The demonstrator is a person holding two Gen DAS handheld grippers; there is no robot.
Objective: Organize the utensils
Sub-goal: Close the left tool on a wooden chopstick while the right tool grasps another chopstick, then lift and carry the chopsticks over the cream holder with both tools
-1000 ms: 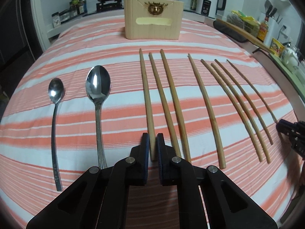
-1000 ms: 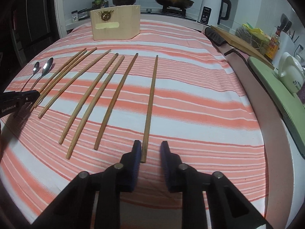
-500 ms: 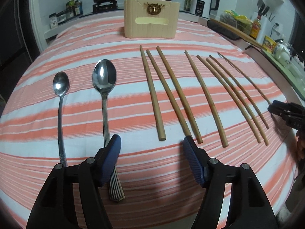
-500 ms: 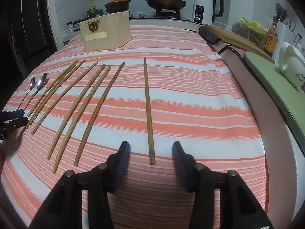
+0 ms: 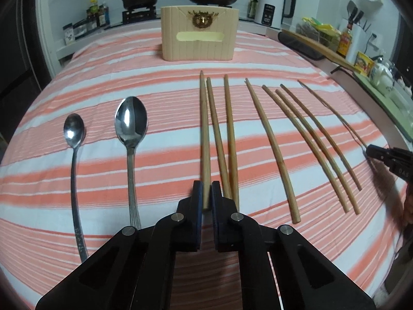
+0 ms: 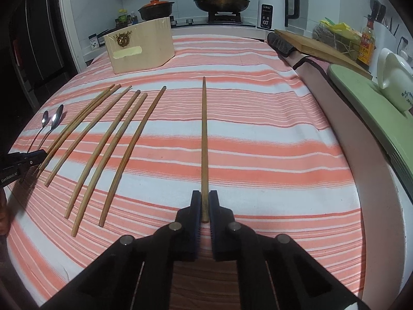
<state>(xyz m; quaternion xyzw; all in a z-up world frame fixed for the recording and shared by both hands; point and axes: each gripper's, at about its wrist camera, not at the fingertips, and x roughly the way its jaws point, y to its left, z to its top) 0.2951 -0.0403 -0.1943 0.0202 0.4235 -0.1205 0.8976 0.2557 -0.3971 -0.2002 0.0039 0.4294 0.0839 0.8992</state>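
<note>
Two chopsticks are gripped, none stowed yet: the left claw [image 5: 205, 193] is clenched on the near end of the leftmost chopstick [image 5: 205, 139], the right claw [image 6: 204, 204] on the rightmost chopstick [image 6: 204, 139], both sticks lying on the striped table [image 6: 258, 155]. Six more chopsticks [image 6: 121, 139] and two spoons [image 5: 131, 126] wait between them. Beyond stands the wooden box [image 5: 198, 36], likely their home, with a clear path to it; pans [image 6: 222, 2] and kettle [image 6: 273, 5] sit far behind
</note>
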